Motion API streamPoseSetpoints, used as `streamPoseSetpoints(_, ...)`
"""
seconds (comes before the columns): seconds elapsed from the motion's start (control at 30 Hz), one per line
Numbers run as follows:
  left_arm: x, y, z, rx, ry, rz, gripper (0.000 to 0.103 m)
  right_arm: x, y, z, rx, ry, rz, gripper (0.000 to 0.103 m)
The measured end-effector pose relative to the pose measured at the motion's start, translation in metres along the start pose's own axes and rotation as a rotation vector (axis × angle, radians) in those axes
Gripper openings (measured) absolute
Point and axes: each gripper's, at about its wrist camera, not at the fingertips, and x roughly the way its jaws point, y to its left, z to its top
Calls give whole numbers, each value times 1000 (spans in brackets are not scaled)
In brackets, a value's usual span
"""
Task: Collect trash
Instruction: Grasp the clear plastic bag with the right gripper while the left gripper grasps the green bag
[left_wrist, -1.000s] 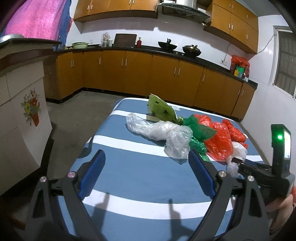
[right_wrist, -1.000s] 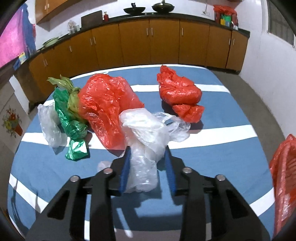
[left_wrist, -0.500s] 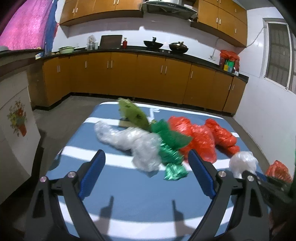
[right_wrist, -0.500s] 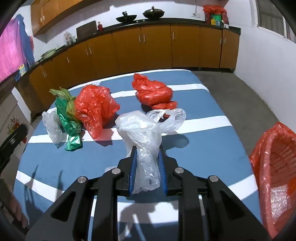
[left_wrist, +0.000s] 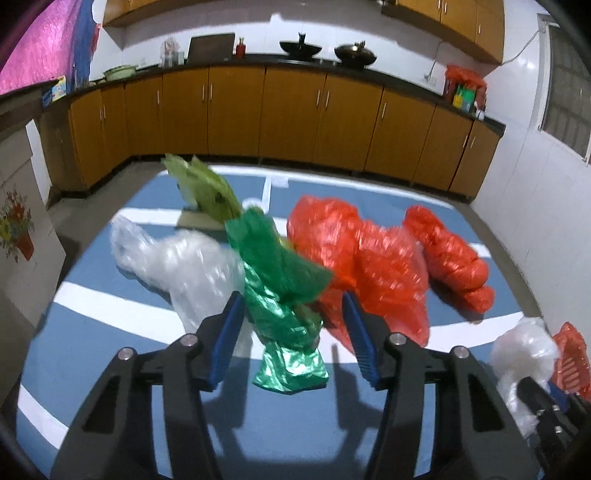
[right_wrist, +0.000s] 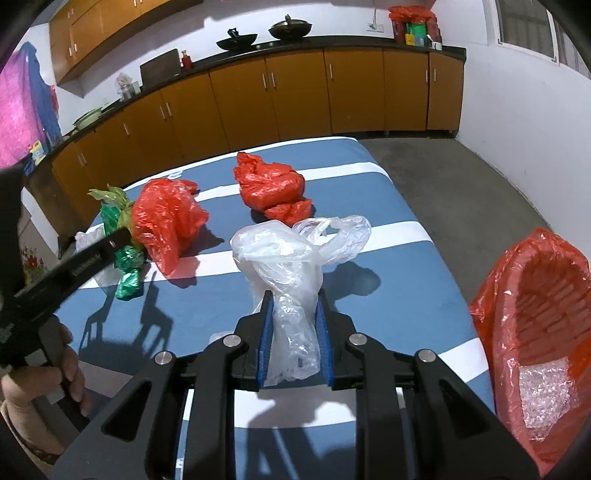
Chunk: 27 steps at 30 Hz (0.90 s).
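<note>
Kitchen cabinets line the far wall behind a blue striped table (right_wrist: 406, 258) strewn with plastic bags. We note the right gripper (right_wrist: 295, 332) clamped on a clear plastic bag (right_wrist: 288, 266), lifted off the cloth, with the red-lined basket (right_wrist: 535, 332) just beside it to the right, some clear plastic already lying inside. We judge the loose handles may snag the basket rim, or the slick film may slip from the pads in transit. The left gripper (left_wrist: 291, 332) stands part open astride the green foil bag (left_wrist: 284, 325), gripping nothing yet. Closing here risks also pinching the adjacent red bag (left_wrist: 354, 258) or the clear bag on the left (left_wrist: 177, 262), dragging several at once.
</note>
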Motion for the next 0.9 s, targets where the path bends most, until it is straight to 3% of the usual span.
streamPoseSetpoints(0.2,24,1,2,-10,83,4,48,-2,0,0,6,-4,13,23)
streamPoseSetpoints(0.23,27,1,3,-5,97,2,41,-2,0,0,5,-5,15,23)
streamPoseSetpoints(0.33,32,5,2,-10,118,-18,34,-4,0,-1,8,-5,17,23)
streamPoseSetpoints(0.63,-3,19,-11,-8,69,-130,30,-20,3,2,5,-31,26,23)
streamPoseSetpoints(0.9,-53,31,-18,20,-3,-169,30,-43,6,3,4,-65,35,23)
